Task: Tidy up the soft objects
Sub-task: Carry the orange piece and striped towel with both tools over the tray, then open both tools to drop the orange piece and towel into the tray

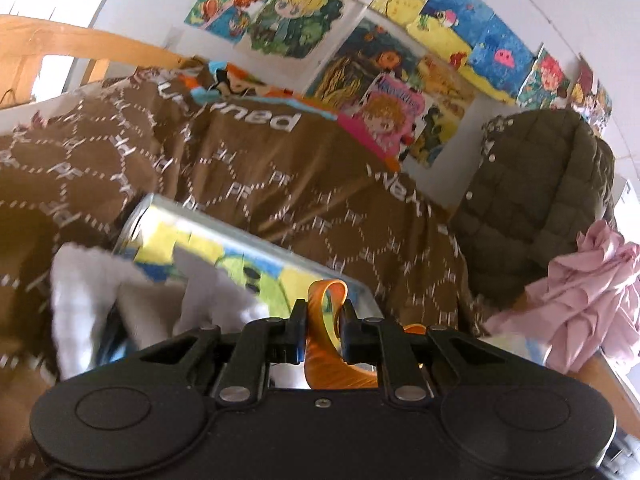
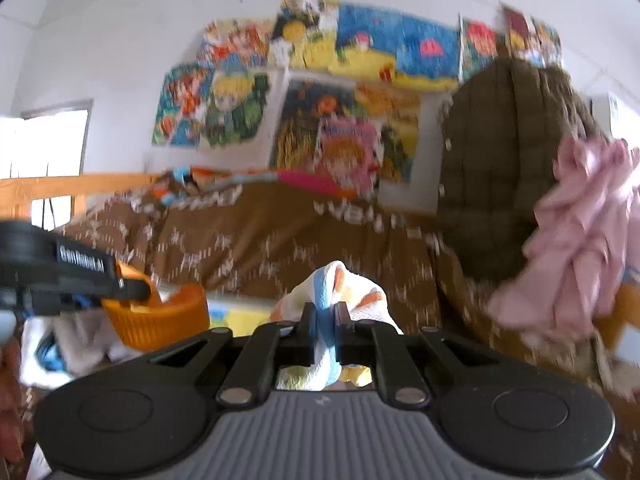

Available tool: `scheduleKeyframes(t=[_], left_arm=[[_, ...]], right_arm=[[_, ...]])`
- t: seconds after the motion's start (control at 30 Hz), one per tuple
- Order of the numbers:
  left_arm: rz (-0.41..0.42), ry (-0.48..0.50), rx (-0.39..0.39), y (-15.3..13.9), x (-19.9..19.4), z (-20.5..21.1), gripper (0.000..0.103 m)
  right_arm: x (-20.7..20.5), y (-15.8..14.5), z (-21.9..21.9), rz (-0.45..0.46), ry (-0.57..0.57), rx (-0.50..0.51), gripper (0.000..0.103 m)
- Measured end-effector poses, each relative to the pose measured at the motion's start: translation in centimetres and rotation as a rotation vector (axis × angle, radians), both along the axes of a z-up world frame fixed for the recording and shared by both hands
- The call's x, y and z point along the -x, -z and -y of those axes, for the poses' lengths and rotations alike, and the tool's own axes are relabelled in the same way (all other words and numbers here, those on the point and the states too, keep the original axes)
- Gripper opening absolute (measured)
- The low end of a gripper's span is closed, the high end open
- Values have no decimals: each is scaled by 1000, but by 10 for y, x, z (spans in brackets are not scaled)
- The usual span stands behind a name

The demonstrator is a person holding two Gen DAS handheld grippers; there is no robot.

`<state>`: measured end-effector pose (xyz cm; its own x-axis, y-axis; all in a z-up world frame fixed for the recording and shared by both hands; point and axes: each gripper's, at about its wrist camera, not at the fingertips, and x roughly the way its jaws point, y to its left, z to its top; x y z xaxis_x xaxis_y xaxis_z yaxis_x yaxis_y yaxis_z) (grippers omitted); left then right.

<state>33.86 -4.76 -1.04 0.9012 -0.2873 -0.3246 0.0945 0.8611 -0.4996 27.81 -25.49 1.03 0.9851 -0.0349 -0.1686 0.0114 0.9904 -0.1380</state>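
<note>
My left gripper [image 1: 323,312] is shut on the orange handle [image 1: 326,300] of an orange plastic basket, which shows from the side as the basket [image 2: 160,320] in the right wrist view, hanging from that left gripper [image 2: 132,286]. My right gripper [image 2: 323,314] is shut on a white cloth [image 2: 332,292] with blue and orange patches, bunched between its fingers and lifted above the bed. White fluffy fabric [image 1: 92,280] lies at the lower left, over a yellow and blue patterned piece [image 1: 224,256].
A brown bedspread [image 1: 280,168] with white lettering covers the bed. A dark green quilted jacket [image 1: 536,184] and a crumpled pink garment [image 1: 588,300] sit at the right. Colourful drawings [image 1: 360,32] cover the white wall. A wooden bed rail [image 1: 48,44] runs at the left.
</note>
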Motion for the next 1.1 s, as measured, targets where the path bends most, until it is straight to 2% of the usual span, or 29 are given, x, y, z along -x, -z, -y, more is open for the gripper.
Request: scheduleKeyframes(t=[0.1, 0.27, 0.37, 0.6, 0.9, 1.1], left_arm=[[45, 2, -25, 5, -14, -1, 17], [101, 17, -81, 22, -26, -6, 18], [133, 1, -134, 27, -30, -8, 18], [109, -13, -97, 32, -40, -21, 20], [46, -23, -86, 40, -48, -24, 21], [16, -15, -104, 41, -51, -22, 30]], right_arm=[[-25, -3, -1, 33, -32, -7, 9], [-72, 3, -16, 16, -109, -6, 9], [-85, 7, -29, 18, -152, 15, 9], [-100, 15, -49, 19, -204, 35, 7], [-114, 27, -44, -66, -194, -14, 7], [-117, 30, -37, -109, -170, -44, 10]])
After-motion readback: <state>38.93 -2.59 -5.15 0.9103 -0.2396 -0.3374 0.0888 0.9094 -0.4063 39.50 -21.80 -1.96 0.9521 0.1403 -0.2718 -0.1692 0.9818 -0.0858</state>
